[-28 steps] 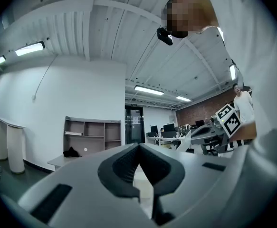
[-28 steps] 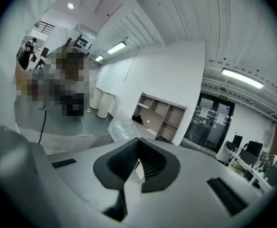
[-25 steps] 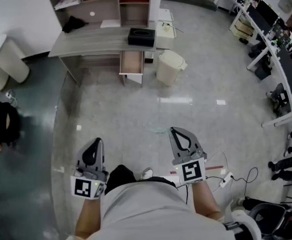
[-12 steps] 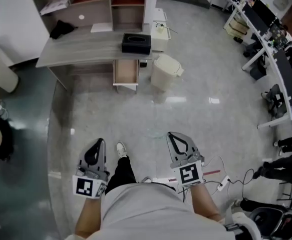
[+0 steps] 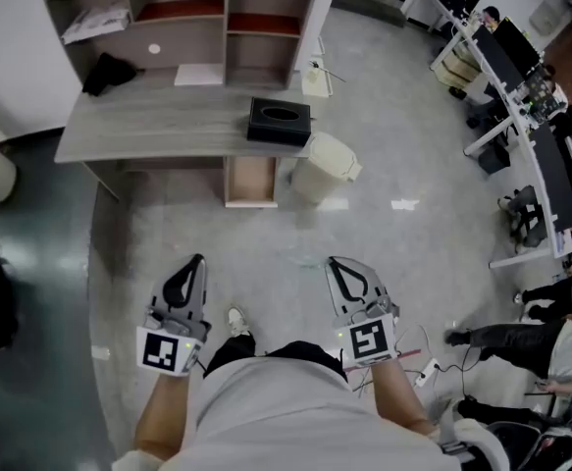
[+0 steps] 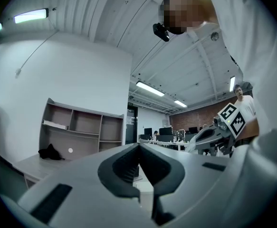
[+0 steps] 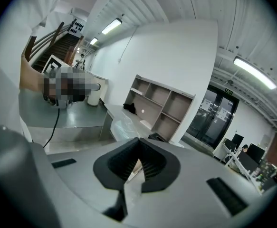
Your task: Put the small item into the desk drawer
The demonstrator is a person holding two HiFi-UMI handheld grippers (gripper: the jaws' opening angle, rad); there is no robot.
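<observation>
The left gripper (image 5: 198,260) has its grey, matte plastic fingers (image 6: 117,167) drawn together, the ribbed black pads meeting in a narrow V with nothing between them. The right gripper (image 5: 334,261) is closed the same way, its tips touching. A pale sliver (image 7: 137,167) shows in the notch behind its pads, and I cannot tell whether that is the small item or just the room seen through the gap.

Well ahead of both sets of fingertips, roughly between their two lines, the desk drawer (image 5: 250,180) stands pulled out, a shallow box of light wood. It hangs under the front edge of a long desk (image 5: 168,126) with a grey wood-grain top. Beyond the right fingertips and just beside the drawer stands a rounded cream bin (image 5: 327,165) with a tilted lid. A rectangular black box (image 5: 279,121) with an oval slot sits on the desk above the drawer. Under the fingers lies a glossy, speckled grey floor (image 5: 266,238).
</observation>
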